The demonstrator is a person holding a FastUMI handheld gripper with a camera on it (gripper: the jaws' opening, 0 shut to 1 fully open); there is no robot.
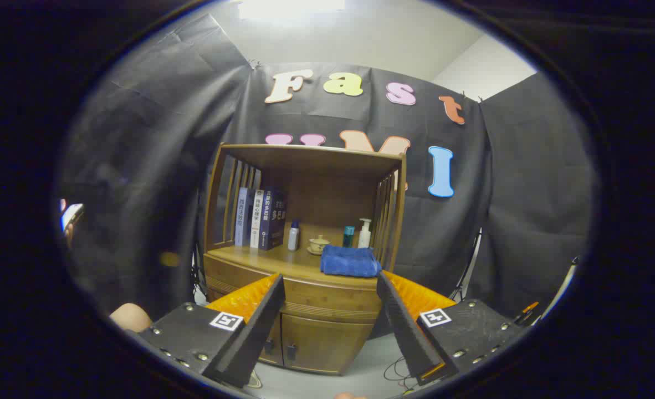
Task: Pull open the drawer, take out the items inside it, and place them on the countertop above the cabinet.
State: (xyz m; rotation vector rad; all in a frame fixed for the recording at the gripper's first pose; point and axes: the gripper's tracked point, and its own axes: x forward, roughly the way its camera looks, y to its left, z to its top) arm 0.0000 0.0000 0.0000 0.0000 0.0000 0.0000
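A wooden cabinet (305, 266) with an open shelf stands beyond my fingers. Its drawer front (327, 296) lies shut under the countertop (288, 260), seen in the gap between my fingers. A folded blue towel (349, 261) lies on the countertop at its right front, just ahead of my right finger. My gripper (330, 288) is open, some way back from the cabinet, with nothing between its fingers. Two lower doors (311, 343) are closed.
On the countertop stand several books (260, 217) at the left, a small bottle (293, 235), a teacup (319, 244), a teal bottle (348, 236) and a pump bottle (364, 233). Cables (397, 368) lie on the floor at the right. A person's knee (131, 317) is at the lower left.
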